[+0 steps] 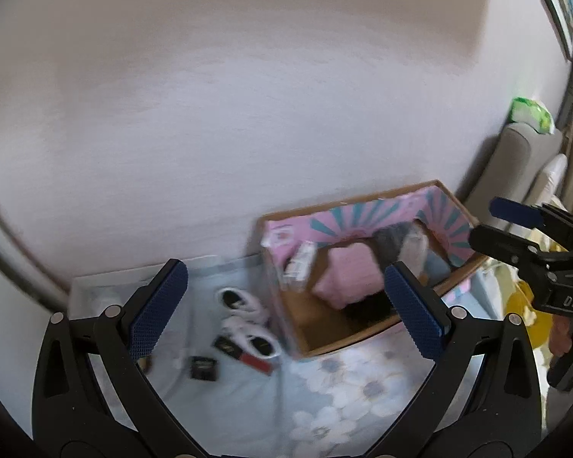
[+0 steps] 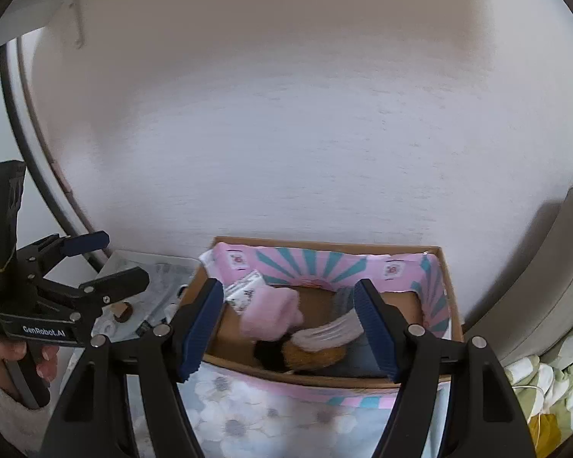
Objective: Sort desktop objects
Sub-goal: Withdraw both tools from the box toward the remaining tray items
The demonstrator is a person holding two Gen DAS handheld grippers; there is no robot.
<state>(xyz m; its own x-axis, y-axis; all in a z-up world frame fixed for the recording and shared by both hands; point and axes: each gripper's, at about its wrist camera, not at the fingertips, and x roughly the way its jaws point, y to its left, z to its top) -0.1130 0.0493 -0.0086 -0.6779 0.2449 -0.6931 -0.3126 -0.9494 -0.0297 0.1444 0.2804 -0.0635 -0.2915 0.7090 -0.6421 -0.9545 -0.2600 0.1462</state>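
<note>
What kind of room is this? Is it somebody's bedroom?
Probably a bedroom or living room at home: a flowery cloth covers the surface, a cardboard box holds soft socks or clothes, and a cushioned seat stands beside it.

SITE: home, bedroom-like | EVIDENCE: floral bedsheet point(image 2: 271, 416) under cardboard box point(image 2: 454, 305) of soft clothing; grey upholstered seat point(image 2: 546, 286); framed picture point(image 1: 561, 4) on plain wall point(image 2: 286, 114)

Floral bedsheet point(image 2: 248, 420) under cardboard box point(image 2: 452, 305), socks point(image 1: 248, 320)

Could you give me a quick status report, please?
Left claw open, empty. Right claw open, empty, above cardboard box. Pink cloth already boxed; small items remain outside. Nothing blocking.
</note>
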